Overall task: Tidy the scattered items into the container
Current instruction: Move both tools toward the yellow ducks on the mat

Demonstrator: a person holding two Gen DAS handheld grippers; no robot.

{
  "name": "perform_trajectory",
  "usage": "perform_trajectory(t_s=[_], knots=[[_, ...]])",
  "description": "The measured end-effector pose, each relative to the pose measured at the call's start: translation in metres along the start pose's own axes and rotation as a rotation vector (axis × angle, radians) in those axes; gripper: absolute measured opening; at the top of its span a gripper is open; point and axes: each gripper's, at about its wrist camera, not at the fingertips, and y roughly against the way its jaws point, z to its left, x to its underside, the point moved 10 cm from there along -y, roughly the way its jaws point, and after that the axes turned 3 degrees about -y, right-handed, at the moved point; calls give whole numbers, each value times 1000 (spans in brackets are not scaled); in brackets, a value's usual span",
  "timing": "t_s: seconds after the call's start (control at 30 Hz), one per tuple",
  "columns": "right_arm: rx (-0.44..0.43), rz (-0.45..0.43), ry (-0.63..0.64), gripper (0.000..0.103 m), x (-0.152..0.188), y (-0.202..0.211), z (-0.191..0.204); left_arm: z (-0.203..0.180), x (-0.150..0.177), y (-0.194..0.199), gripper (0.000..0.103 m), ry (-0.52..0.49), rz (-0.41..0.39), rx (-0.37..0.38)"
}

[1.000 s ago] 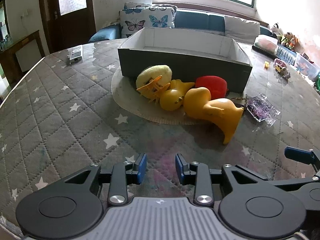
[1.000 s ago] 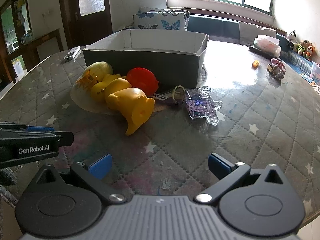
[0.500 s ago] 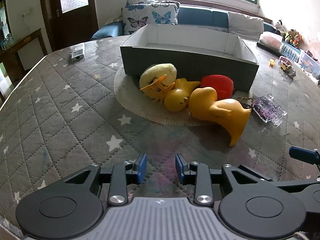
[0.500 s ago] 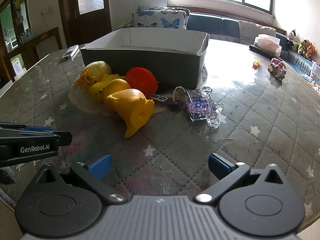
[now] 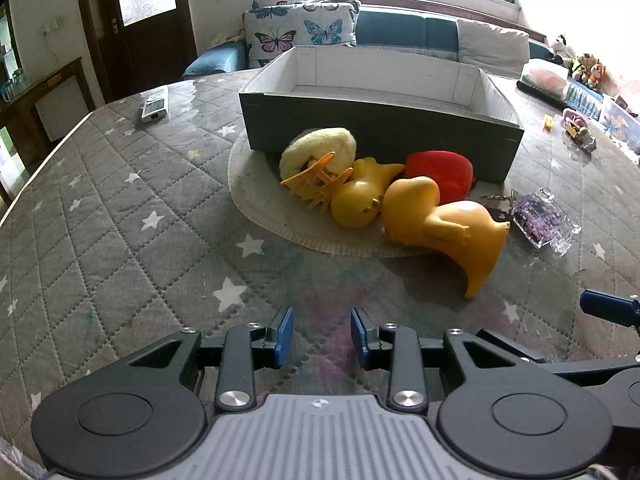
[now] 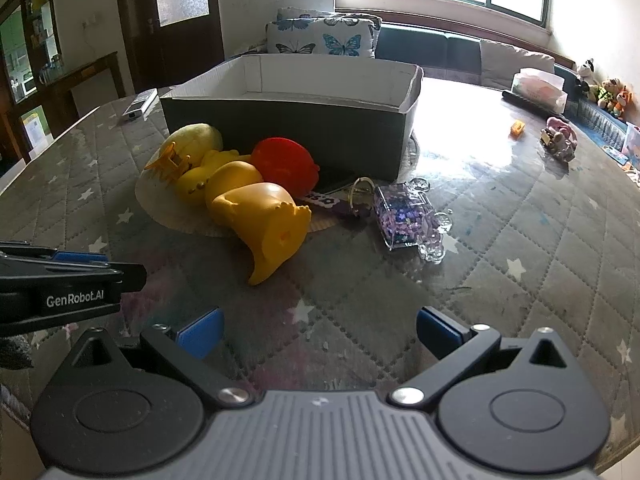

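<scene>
Toys (image 5: 404,204) crowded the box (image 5: 376,136) wall at twelve o'clock; left gripper (image 5: 322,338) hovered narrowly parted, right gripper (image 6: 318,330) spread wide over bare quilt (image 5: 120,216)

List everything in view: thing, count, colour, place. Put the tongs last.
box: 1, dark outside, white inside, mid-table, nothing visible inside
round mat: 1, beige, under the box's front
large duck: 1, yellow, on its side, nearest
small duck: 1, yellow, left of large duck
hair claw: 1, orange, against the puff
puff: 1, pale yellow, by box wall
red toy: 1, red, by box wall
glitter case: 1, clear purple, right of ducks
keyring: 1, purple tag, beside case
remote: 1, grey, far left
left tongs: narrowly open, empty
right tongs: wide open, empty
</scene>
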Motion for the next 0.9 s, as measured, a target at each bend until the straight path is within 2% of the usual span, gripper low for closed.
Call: perform_trajectory(t_s=[0.9], knots=[[-11, 14, -10, 103, -13, -8, -1, 1, -15, -9, 35, -24, 13, -16]])
